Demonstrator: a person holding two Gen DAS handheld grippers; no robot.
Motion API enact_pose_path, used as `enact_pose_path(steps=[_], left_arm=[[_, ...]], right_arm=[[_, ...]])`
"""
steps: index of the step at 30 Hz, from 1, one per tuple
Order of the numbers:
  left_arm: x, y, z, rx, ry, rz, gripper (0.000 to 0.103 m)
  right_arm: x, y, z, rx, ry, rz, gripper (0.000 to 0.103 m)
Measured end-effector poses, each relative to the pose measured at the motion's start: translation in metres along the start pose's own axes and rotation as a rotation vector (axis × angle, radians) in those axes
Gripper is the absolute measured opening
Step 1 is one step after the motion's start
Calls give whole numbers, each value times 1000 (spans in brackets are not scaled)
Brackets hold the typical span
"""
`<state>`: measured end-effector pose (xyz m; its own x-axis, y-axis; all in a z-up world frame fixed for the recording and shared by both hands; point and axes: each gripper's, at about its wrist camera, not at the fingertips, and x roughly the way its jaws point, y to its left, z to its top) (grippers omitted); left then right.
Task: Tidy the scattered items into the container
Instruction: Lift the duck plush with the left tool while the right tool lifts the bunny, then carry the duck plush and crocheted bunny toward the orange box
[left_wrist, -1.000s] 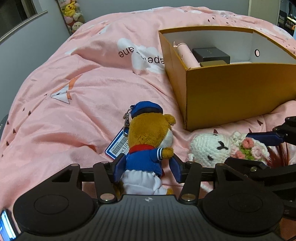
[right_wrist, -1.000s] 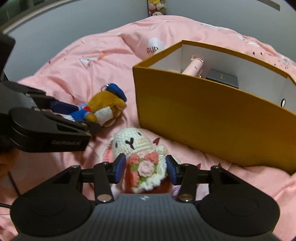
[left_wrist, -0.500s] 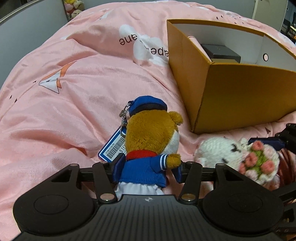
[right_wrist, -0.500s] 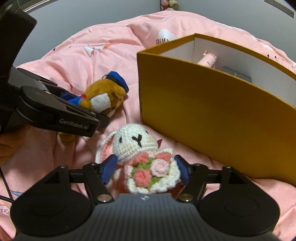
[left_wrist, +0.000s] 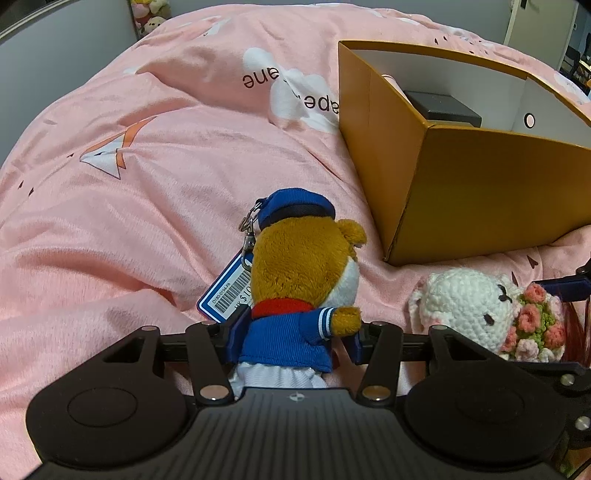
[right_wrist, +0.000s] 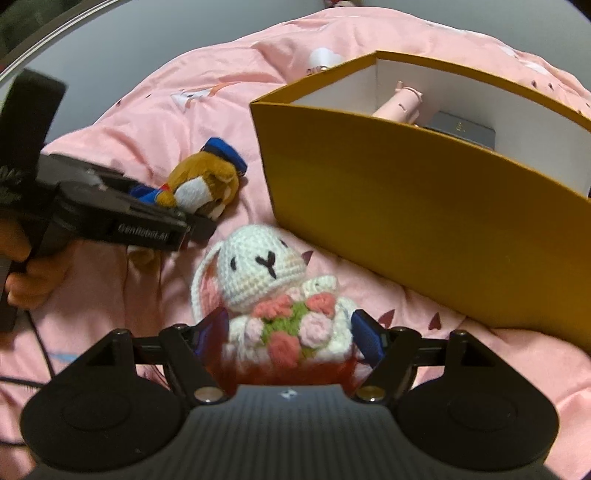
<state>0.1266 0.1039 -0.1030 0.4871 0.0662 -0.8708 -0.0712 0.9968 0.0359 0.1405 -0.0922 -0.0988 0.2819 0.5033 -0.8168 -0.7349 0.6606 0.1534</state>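
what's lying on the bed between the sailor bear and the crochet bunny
Nothing but bare pink blanket separates the sailor bear from the crochet bunny, as the left wrist view shows. In the right wrist view, the left gripper's dark body partly covers that stretch.

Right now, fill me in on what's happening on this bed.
A person is tidying toys into the orange box with a claw in each hand. The left claw straddles the sailor bear plush, its pads against the blue jacket. The right claw has just been opening and sits around the crochet bunny, with gaps at both pads. Both toys lie on the pink blanket. A pink tube and dark case are boxed.
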Motion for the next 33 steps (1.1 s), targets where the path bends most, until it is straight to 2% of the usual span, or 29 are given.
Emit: enact_pose_path(steps=[5,8,12,14,15,17,22,24,28,33], left_arm=[[0,-1,0,-2,1,0,56],[0,0,0,-2,0,0,56],[1,0,0,-1,-5,-1,56],[1,0,0,0,-6,1,53],[1,0,-1,-2,-7,2,52],[0,1,-1,-10,-9,-4,49],[-4,7,-3,-53,-15,-22,42],[-7,10,-4,-78,-19,-35,42],[-17,18,-7,-130,-46,-54,41],[-35,18,-10,-149,-97,-71,41]], right_arm=[[-5,-5,-2,-86,28,10,75],[3,-7,-3,-91,58,31,75],[19,3,-5,-144,83,6,76],[21,7,-5,-156,72,-11,73],[20,7,-4,-151,66,-13,67],[17,4,-2,-112,47,-14,60],[-1,-2,8,-10,-29,22,52],[-10,1,14,15,-71,38,52],[-32,11,30,8,-173,-7,52],[-55,14,46,78,-270,13,51]])
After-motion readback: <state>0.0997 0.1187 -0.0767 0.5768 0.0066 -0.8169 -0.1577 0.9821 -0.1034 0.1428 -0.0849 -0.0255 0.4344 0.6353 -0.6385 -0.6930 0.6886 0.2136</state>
